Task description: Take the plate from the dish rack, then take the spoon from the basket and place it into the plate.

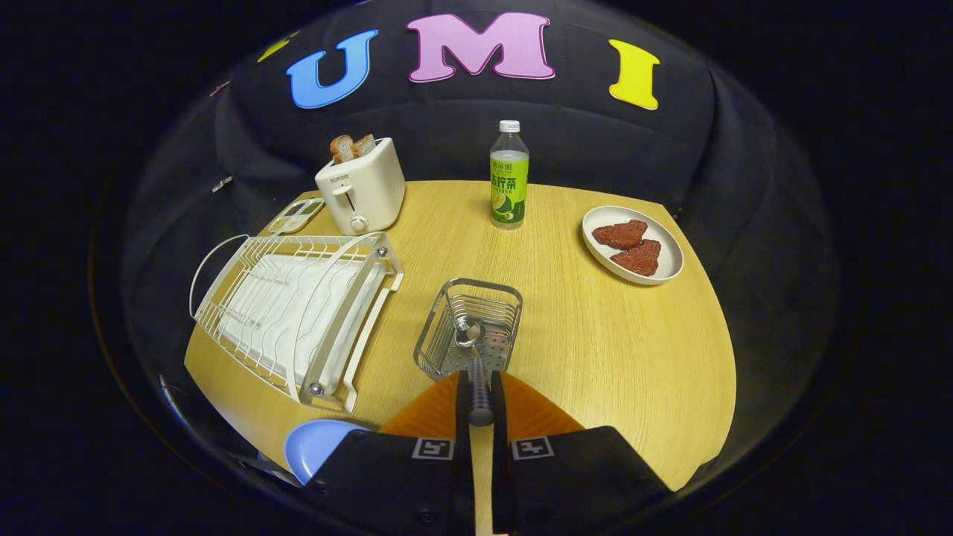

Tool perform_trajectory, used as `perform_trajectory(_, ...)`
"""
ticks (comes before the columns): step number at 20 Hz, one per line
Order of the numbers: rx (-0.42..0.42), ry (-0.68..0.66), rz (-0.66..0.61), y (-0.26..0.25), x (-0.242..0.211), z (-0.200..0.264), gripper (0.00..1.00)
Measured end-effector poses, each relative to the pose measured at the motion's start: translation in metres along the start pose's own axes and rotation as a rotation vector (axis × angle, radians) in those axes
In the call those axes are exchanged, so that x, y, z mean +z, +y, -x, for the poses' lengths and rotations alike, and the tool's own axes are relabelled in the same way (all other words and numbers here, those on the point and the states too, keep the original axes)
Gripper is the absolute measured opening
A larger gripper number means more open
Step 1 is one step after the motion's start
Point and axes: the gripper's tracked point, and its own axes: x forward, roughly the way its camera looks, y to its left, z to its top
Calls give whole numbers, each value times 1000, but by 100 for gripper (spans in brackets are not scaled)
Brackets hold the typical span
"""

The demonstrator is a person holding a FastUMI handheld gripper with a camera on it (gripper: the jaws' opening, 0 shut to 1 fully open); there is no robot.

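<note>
- While squeezing the spoon point(475, 365) by its handle, gripper point(480, 394) nearly closed, one finger on each side.
- Spoon bowl up ahead of the fingers, over the wire basket point(467, 327).
- Blue plate point(316, 447) low by the left finger, on the table point(595, 335).
- White rack point(298, 313) left of the basket.
- Far off: toaster point(361, 186), bottle point(509, 179), dish point(633, 244) with red food.

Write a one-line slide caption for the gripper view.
Gripper shut on the spoon handle, bowl over the wire basket; blue plate already out of the dish rack.
</note>
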Motion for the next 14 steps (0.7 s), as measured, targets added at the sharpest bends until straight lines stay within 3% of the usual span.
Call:
perform_trajectory(10, -43, -117, -50, -1, 26, 65, 13)
perform_trajectory(14, 28, -133, -105, 19, 18, 105, 13)
